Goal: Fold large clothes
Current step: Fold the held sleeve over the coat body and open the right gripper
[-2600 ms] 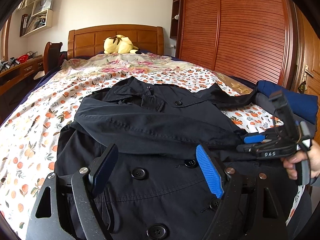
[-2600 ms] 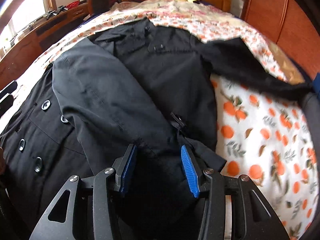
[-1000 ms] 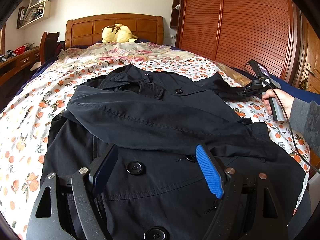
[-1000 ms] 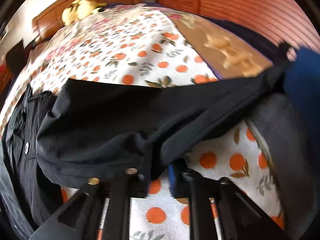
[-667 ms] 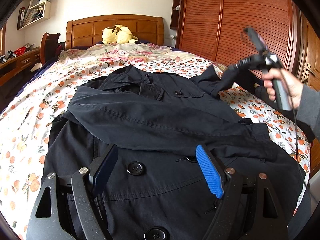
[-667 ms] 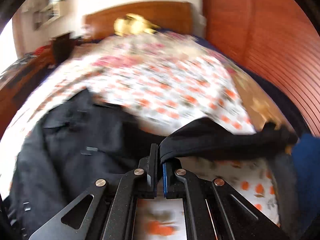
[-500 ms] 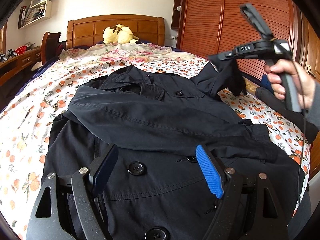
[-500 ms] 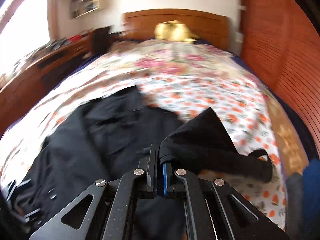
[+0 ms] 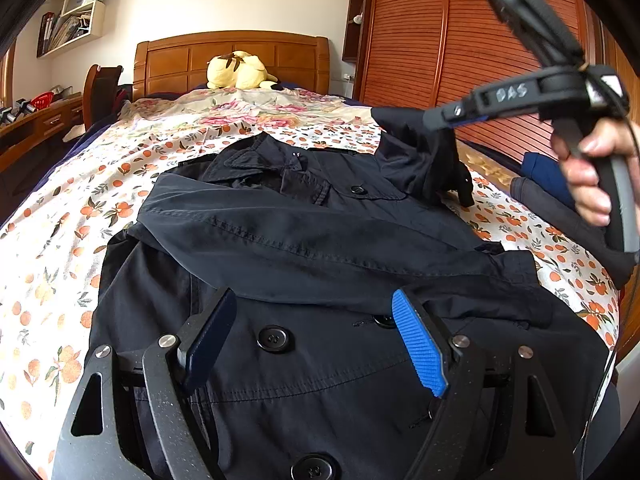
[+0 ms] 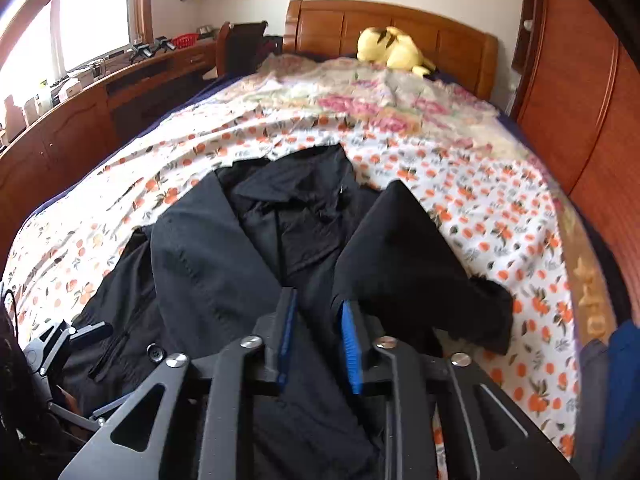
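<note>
Now the second sleeve [image 10: 404, 264] of the black trench coat [image 9: 320, 248] on the bed [image 9: 60, 240] is mid-fold — the right gripper [image 10: 318, 344], jaws just opening, lets it drop, while the left gripper [image 9: 316, 336] hovers spread above the buttoned front — next, smoothing it across the chest.

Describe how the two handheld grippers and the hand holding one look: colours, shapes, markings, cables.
The left gripper has black speckled plastic linkage arms with silver rivets and ribbed blue pads. The right gripper is built the same; from the left wrist view its black body bears white "DAS" lettering, with a grey handle and a thin black cable. The hand shows no glove.
</note>
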Tool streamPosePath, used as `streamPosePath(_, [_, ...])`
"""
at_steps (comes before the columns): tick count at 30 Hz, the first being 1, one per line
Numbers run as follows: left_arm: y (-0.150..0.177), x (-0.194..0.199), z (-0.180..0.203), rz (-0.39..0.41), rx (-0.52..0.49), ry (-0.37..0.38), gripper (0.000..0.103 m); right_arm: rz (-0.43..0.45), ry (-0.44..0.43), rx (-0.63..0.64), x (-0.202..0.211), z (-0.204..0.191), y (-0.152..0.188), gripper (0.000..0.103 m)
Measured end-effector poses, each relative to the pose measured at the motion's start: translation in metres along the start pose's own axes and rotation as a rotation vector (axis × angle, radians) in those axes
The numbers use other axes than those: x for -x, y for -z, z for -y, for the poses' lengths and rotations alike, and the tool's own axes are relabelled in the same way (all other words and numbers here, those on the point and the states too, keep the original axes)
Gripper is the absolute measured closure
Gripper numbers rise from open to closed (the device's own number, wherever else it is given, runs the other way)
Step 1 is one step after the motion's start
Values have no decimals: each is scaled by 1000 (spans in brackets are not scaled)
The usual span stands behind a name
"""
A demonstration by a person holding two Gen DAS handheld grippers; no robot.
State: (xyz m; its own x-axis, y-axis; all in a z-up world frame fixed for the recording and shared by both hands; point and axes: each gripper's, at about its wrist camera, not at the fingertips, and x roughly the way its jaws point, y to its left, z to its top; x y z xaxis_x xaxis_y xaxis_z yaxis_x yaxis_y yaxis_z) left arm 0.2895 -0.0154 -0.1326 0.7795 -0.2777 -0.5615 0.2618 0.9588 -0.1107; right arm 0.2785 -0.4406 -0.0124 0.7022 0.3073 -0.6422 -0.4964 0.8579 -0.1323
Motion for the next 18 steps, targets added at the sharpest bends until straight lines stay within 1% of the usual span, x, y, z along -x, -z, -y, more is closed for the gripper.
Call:
streamPosePath(2, [0, 0, 1, 0, -3, -2, 22, 28, 15, 11, 17, -10, 3, 63])
streamPosePath(5, [0, 1, 1, 1, -4, -3, 22, 65, 34, 20, 29, -12, 8, 59])
streamPosePath(8, [1, 1, 0, -1, -2, -3, 22, 72, 51, 10, 35, -13, 21, 55])
streamPosePath(12, [0, 1, -1, 0, 0, -3, 22, 31, 87, -26, 17, -1, 32, 53])
streamPosePath(18, [0, 1, -1, -3, -2, -3, 22, -45, 181, -90, -21, 37, 43, 51])
